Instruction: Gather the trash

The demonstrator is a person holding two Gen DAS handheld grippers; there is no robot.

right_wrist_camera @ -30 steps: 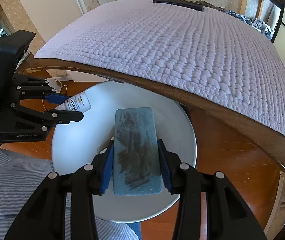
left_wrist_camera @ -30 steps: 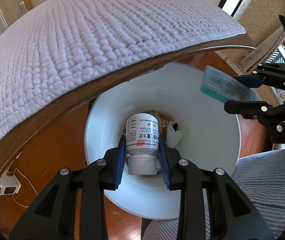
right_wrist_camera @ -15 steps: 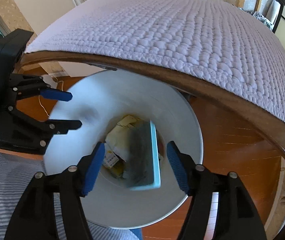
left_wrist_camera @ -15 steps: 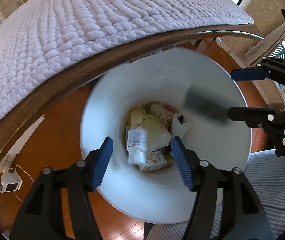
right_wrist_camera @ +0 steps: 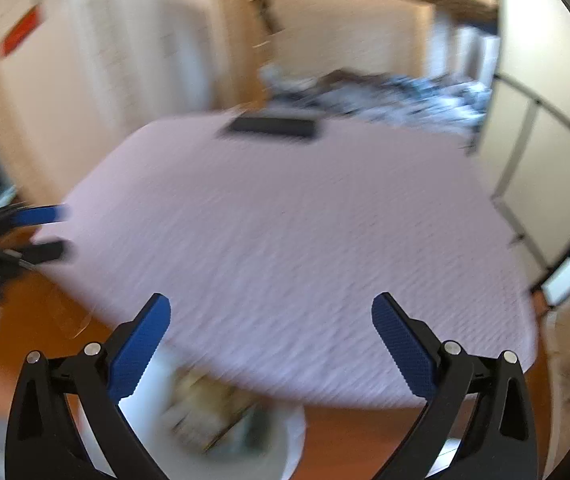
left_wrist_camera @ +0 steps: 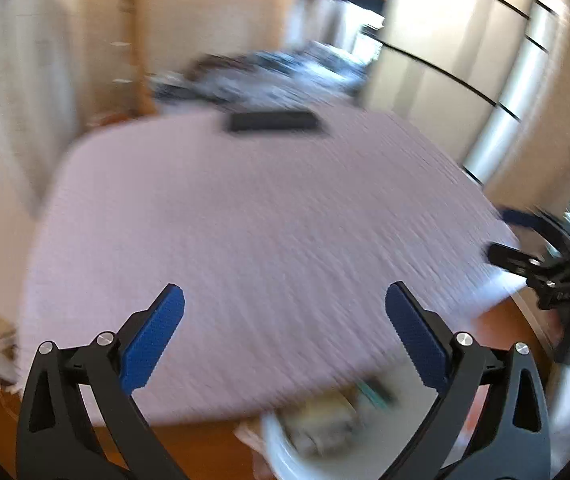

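Note:
Both views are motion-blurred. My left gripper (left_wrist_camera: 284, 300) is wide open and empty above the table's near edge. My right gripper (right_wrist_camera: 271, 310) is wide open and empty too. The white trash bin (left_wrist_camera: 285, 452) sits on the floor below the table edge, low in the left wrist view, with trash (left_wrist_camera: 321, 420) inside. It also shows in the right wrist view (right_wrist_camera: 281, 456), holding blurred trash (right_wrist_camera: 209, 412). The right gripper shows at the right edge of the left wrist view (left_wrist_camera: 525, 240). The left gripper shows at the left edge of the right wrist view (right_wrist_camera: 41, 232).
A round table with a quilted lilac cloth (left_wrist_camera: 253, 240) fills the middle of both views (right_wrist_camera: 293, 240). A black flat object (left_wrist_camera: 275, 120) lies at its far side, also in the right wrist view (right_wrist_camera: 273, 127). Wooden floor (right_wrist_camera: 345, 440) surrounds the bin.
Both grippers opened and dropped the pill bottle and the teal sponge into the bin. Both have since swung up fast, from looking down into the bin to looking across the table.

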